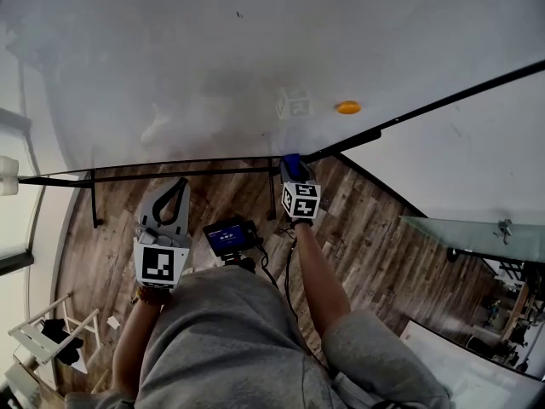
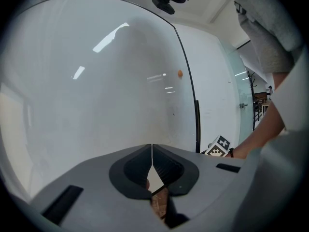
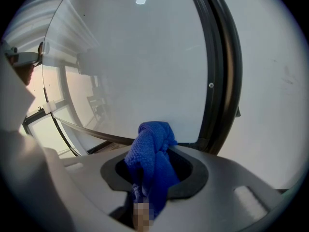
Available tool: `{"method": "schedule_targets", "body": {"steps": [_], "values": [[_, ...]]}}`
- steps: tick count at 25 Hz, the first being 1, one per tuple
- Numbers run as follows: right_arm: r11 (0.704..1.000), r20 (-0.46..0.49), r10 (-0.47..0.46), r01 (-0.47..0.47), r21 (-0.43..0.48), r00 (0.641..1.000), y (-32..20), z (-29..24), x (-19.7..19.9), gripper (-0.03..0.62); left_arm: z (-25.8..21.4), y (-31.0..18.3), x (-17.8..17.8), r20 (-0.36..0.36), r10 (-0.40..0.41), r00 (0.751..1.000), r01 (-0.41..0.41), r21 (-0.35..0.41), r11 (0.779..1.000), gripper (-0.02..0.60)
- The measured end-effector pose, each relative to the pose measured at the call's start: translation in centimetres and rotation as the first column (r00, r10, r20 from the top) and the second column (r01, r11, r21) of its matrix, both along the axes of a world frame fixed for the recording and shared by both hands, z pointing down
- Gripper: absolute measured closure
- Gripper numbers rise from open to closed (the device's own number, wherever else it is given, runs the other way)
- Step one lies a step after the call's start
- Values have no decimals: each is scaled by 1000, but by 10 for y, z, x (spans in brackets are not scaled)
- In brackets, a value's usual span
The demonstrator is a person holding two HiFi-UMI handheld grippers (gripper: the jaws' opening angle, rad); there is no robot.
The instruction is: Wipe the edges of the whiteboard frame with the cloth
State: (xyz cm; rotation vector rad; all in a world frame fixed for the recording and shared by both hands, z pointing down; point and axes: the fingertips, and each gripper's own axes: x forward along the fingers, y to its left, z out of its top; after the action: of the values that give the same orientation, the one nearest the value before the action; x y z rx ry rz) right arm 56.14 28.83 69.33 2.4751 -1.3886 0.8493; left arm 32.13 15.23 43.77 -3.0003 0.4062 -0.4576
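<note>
The whiteboard point(image 1: 221, 66) fills the top of the head view, edged by a thin black frame point(image 1: 170, 174) along its bottom and a black frame point(image 1: 443, 102) up its right side. My right gripper point(image 1: 291, 167) is shut on a bunched blue cloth point(image 3: 152, 166) and holds it at the board's lower right corner point(image 3: 203, 141), at or just short of the frame. My left gripper point(image 1: 177, 187) hangs below the bottom edge, shut with nothing between its jaws. In the left gripper view my left gripper point(image 2: 152, 161) faces the white board surface point(image 2: 96, 95).
An orange magnet point(image 1: 347, 107) sticks to the board near its right edge. Beyond that edge is a white wall point(image 1: 477, 160). Below are a wooden floor point(image 1: 375, 237), the board's black stand leg point(image 1: 92, 201), a small device with a blue screen point(image 1: 226, 235), and white chairs point(image 1: 47, 339) at the lower left.
</note>
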Motion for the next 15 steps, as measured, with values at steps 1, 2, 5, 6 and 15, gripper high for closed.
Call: {"method": "schedule_targets", "body": {"steps": [1,2,5,6,15], "values": [[1000,3,4,-4,2,1000,0,0,0,454,0,0,0,-5,-1,1000,1,3,1000,568],[1000,8,10,-10,4,1000,0,-1,0,454,-1,0,1,-6,-2,1000,2,-1,1000,568],[999,27,31,-31,10,999,2,-2,2,454,-1,4,2,3,-5,1000,5,-22,1000,568],[999,28,35,-35,9,999,2,-1,1,454,0,4,2,6,-6,1000,6,-26,1000,568],[999,18,33,-32,-14,999,3,-1,1,454,-4,-3,4,-20,1,1000,0,23,1000,568]]}}
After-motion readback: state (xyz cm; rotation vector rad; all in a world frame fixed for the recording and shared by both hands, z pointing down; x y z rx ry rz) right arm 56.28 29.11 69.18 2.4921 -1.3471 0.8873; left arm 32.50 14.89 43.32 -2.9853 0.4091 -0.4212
